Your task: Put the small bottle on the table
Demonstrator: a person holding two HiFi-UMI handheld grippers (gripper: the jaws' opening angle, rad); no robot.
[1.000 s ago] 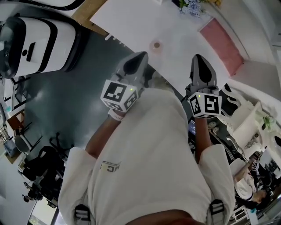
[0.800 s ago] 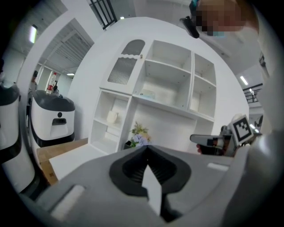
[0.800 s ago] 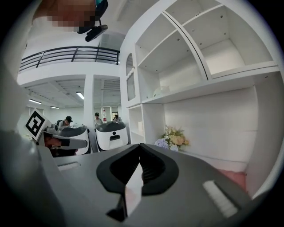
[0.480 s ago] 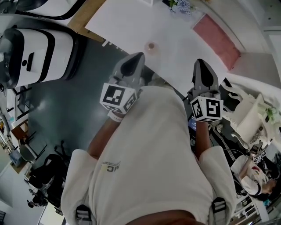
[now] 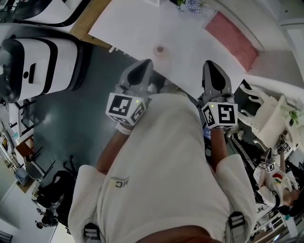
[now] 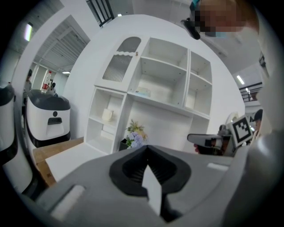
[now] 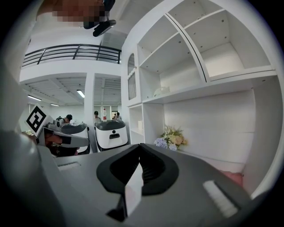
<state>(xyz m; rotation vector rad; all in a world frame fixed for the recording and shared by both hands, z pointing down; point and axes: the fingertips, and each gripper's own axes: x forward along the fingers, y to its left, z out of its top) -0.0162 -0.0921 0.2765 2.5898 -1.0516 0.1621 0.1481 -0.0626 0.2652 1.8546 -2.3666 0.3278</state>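
1. The table (image 5: 137,28) lies ahead of both grippers.
2. The left gripper (image 5: 144,66) and right gripper (image 5: 212,69) are clenched, empty.
3. The bottle (image 5: 160,50) stands on the table, seemingly upright, just ahead-right of the left gripper, the nearer of the 2.

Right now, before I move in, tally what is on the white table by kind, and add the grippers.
Small bottle: 1
Pink mat: 1
Flower bunch: 1
Grippers: 2, the left gripper and the right gripper, both shut with nothing between the jaws
Total: 5
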